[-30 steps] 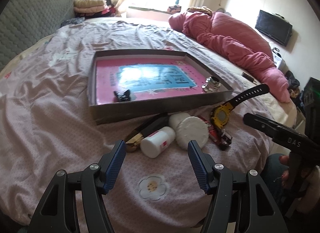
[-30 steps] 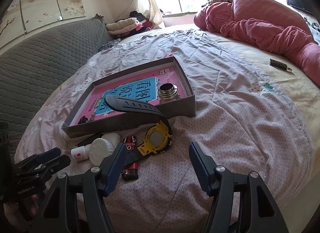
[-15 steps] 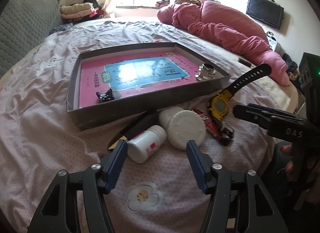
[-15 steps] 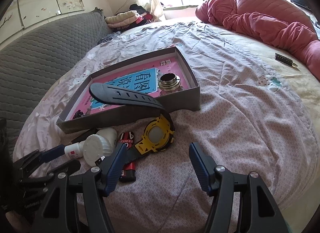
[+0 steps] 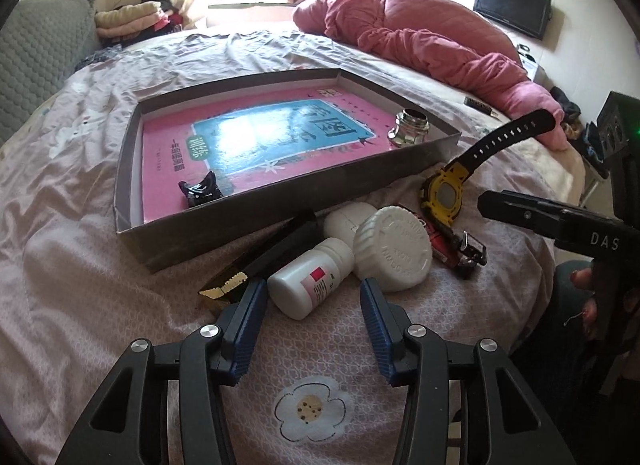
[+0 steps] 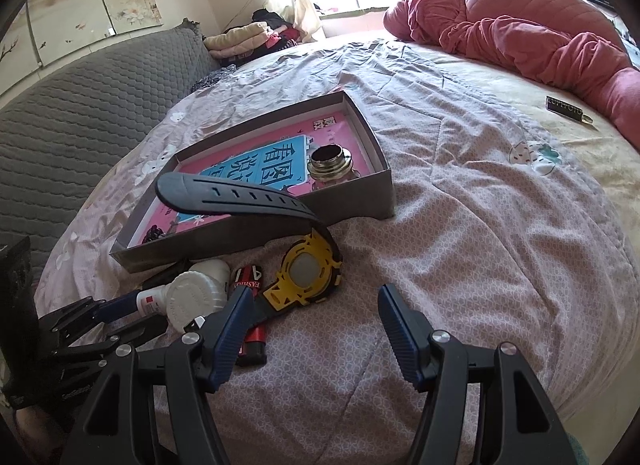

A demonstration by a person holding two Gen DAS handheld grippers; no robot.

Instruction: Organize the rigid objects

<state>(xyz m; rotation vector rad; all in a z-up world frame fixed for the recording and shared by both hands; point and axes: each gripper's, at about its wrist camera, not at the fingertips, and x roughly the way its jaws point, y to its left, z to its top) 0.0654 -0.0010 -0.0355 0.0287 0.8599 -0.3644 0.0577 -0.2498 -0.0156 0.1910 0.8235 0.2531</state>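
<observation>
White pill bottle point(image 5: 310, 283) lies on its side, cap pointing away toward the box point(image 5: 248, 205); left gripper point(image 5: 310, 305), half-open and closing, straddles its base without touching.

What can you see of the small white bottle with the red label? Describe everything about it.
The small bottle looks like white plastic, with a white cap and a red-and-pink printed label. It lies on its side on the bedsheet, base toward the left gripper, whose closing jaws flank it without pressing. Its cap end touches the big white jar; a black and gold case lies alongside.
</observation>
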